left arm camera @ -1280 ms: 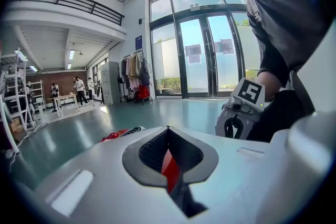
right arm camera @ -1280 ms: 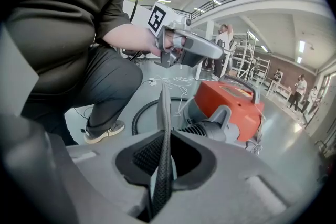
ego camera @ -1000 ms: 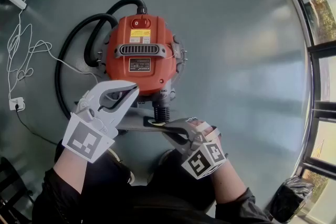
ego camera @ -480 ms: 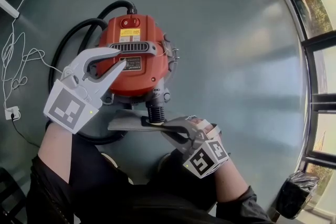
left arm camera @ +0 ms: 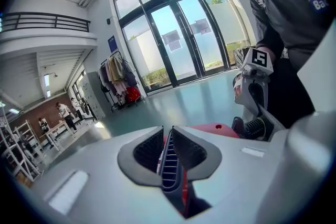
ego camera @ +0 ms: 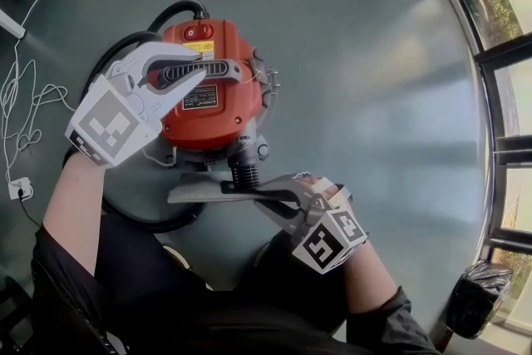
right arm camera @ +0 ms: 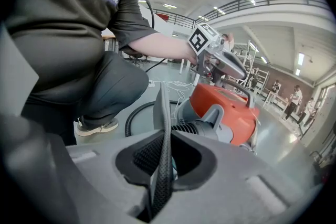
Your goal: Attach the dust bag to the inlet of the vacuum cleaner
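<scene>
Your right tool is pinching the thin edge of the dust bag. The bag lies flat and grey, just in front of the ribbed black inlet at the near side of the orange vacuum cleaner, its edge right at the inlet. Your left tool is pressed together on the ribbed grey handle on top of the machine. The black hose loops round the vacuum's far and left sides and passes under the bag, close to your knees. On the floor to the left lie a loose white cable and a plug block, well apart from the machine. Glass doors and a black bin bag are far off to your right.
</scene>
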{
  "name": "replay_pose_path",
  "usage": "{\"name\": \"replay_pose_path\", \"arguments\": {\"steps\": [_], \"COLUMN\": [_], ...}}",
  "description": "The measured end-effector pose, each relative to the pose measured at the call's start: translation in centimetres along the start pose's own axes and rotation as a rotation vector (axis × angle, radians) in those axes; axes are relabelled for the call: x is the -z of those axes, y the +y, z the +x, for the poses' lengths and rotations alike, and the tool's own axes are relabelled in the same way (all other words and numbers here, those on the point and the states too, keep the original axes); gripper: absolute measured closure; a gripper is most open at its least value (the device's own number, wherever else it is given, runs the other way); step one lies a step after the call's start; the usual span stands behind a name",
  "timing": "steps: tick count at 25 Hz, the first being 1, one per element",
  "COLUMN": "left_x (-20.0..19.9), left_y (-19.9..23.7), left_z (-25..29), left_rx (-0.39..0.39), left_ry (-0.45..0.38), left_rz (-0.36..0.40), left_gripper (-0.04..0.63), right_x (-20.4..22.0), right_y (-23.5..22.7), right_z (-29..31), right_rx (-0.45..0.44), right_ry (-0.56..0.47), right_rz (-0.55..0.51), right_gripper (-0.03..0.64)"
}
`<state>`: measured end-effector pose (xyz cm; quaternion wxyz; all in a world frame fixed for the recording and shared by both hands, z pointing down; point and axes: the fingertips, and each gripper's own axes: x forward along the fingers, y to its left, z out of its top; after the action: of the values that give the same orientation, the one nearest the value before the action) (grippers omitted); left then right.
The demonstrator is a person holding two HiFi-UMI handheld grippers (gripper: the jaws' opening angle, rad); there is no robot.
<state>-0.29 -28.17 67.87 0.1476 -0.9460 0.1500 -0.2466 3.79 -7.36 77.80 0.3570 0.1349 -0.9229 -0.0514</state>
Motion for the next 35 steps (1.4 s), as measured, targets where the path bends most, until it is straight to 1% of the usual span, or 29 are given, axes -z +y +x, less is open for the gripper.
{"name": "replay_pose_path", "arguments": {"steps": [3,6,8,10,14,18,21,24,31,35], "left_x": [0.7,1.2,1.2,1.2,1.3,1.3,1.3,1.3,1.2,1.2], "left_y": [0.5,-0.1,-0.3,-0.3,-0.2,-0.3,-0.5,-0.4,-0.4,-0.4], "left_z": [0.9,1.5,1.6,1.6,1.7,1.7,1.7,1.6,1.6,1.6], "left_rx": [0.017,0.077,0.1,0.109,0.136,0.16,0.154,0.136,0.128,0.129], "left_ry": [0.012,0.029,0.031,0.027,0.011,0.01,0.004,-0.005,-0.001,-0.001], "left_rz": [0.004,0.023,0.028,0.015,-0.044,-0.035,-0.016,-0.003,-0.011,-0.009], "left_gripper": [0.523,0.51,0.509,0.506,0.512,0.523,0.529,0.529,0.528,0.528], "right_x": [0.0,0.1,0.0,0.0,0.2,0.3,0.8,0.6,0.7,1.2], "right_y": [-0.2,-0.3,-0.4,-0.4,-0.4,-0.5,-0.3,-0.4,-0.9,-1.1], "right_z": [0.0,0.1,0.1,0.1,0.1,0.3,0.5,0.6,-0.2,0.0], "right_rx": [-0.018,-0.036,-0.045,-0.052,-0.073,-0.113,-0.156,-0.177,-0.154,-0.163], "right_ry": [-0.004,-0.008,-0.009,-0.009,-0.013,-0.01,-0.009,-0.013,-0.009,-0.006], "right_rz": [-0.001,-0.004,-0.007,-0.009,-0.011,-0.021,-0.04,-0.041,0.002,-0.003], "right_gripper": [0.592,0.591,0.591,0.591,0.591,0.591,0.589,0.589,0.589,0.588]}}
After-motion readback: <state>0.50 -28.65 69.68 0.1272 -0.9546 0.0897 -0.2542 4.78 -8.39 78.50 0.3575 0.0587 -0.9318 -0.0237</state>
